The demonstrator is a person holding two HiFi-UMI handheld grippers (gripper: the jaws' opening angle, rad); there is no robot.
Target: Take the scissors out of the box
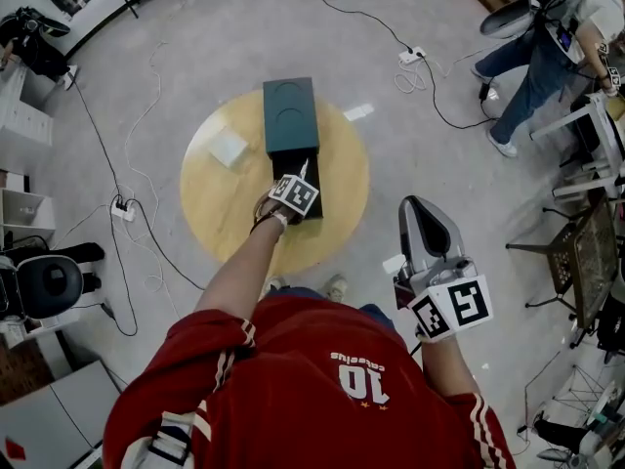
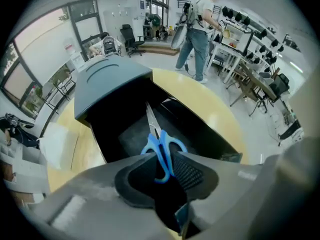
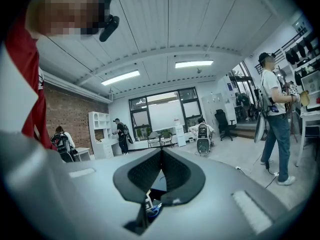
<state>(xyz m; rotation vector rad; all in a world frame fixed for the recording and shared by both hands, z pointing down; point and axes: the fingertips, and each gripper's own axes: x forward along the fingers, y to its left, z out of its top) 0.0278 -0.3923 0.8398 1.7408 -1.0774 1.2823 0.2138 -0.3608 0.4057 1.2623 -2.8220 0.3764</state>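
Left fingers (image 2: 192, 173) clamp the scissors (image 2: 161, 146) handles, blades pointing lengthwise into the box (image 2: 107, 76); right fingers (image 3: 144, 171) closed.

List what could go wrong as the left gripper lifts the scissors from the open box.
1. The left gripper pinches only the blue handle end of the scissors; the long blades could swing or slip free on lifting.
2. The blade tips point toward the teal cover of the box; a slanted lift might snag there and drag it across the round table.
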